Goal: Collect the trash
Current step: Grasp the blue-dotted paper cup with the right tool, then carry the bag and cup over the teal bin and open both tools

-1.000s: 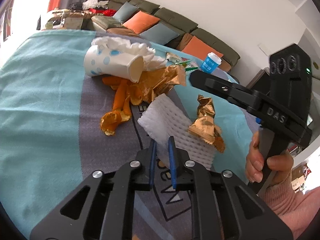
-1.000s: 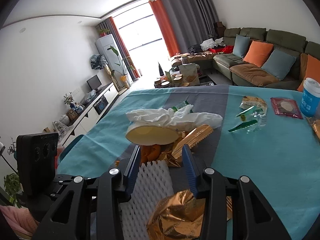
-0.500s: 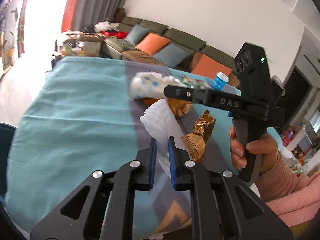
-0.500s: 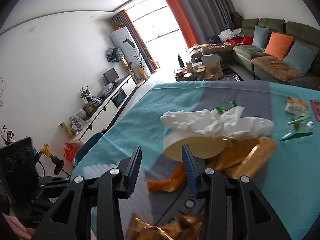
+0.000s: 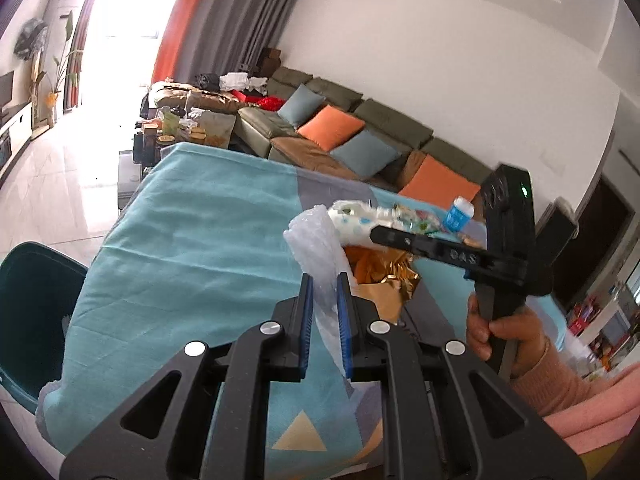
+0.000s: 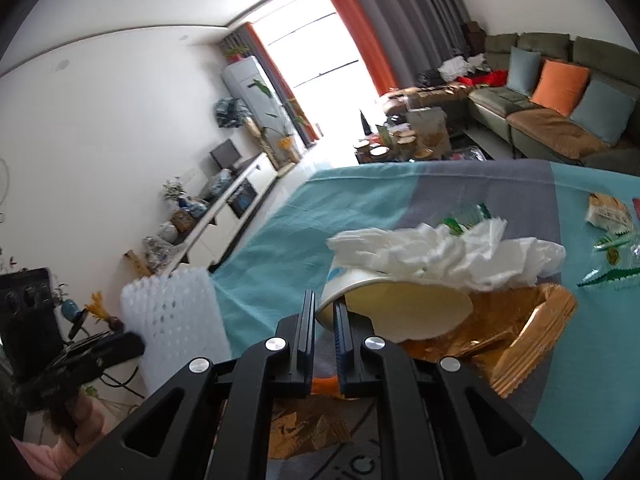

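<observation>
Our left gripper (image 5: 323, 300) has its blue pads pinched on a white foam fruit net (image 5: 320, 252), which stands up from the jaws, clear of the tablecloth (image 5: 192, 248). In the right wrist view the same net (image 6: 176, 320) hangs beyond the left edge of the table.

Our right gripper (image 6: 324, 324) is closing its jaws on the rim of a white paper cup (image 6: 396, 312) with blue dots, lying on its side; the near edge of the rim sits between the pads. Crumpled white tissue (image 6: 444, 256) is heaped on the cup's upper side. Just right of the cup, touching it, lies a gold foil wrapper (image 6: 520, 344), with more crumpled gold foil (image 6: 304, 428) under our jaws. All this sits on the grey band of the teal tablecloth, toward the near edge.

Further toward the right edge lie small snack wrappers (image 6: 608, 212). From the left wrist view, a blue-and-white bottle (image 5: 460, 214) stands near the far edge. A dark teal bin (image 5: 32, 300) sits beyond the table's left edge.
</observation>
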`<state>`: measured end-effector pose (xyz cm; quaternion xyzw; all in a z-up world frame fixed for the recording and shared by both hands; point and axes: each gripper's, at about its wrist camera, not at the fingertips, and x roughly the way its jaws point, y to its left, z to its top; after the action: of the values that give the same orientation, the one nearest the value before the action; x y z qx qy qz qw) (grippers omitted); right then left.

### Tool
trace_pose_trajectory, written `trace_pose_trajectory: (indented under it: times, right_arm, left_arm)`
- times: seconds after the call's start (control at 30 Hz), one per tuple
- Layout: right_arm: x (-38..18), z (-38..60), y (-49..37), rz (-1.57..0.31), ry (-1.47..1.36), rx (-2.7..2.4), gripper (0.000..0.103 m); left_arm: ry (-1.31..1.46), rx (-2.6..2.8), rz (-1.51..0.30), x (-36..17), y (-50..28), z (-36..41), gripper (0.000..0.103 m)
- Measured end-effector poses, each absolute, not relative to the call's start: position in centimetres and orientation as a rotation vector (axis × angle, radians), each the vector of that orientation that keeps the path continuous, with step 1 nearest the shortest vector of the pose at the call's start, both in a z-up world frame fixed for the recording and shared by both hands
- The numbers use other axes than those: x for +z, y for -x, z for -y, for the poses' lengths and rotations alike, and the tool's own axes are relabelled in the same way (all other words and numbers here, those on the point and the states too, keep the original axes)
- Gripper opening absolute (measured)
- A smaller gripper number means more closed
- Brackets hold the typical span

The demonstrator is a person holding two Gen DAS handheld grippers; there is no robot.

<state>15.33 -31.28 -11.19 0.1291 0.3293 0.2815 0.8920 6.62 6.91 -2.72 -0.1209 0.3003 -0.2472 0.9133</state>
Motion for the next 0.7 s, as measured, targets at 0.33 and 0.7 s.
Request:
trace_pose_trajectory:
  times: [0.33,0.7]
  right_arm:
    - [-8.9,30.7,-13.3,-0.622,-0.265,0.695,0.008]
    - [-10.3,26.1,-11.9,-0.668,-0.111,0.741,0.008]
  left_arm:
    - [0.28,-0.46,-0.599,-2.3,-6.5,-8.4,0.012]
    - [0.235,-0.312,-0.565,-1.3,-5.9,-10.0,0.012]
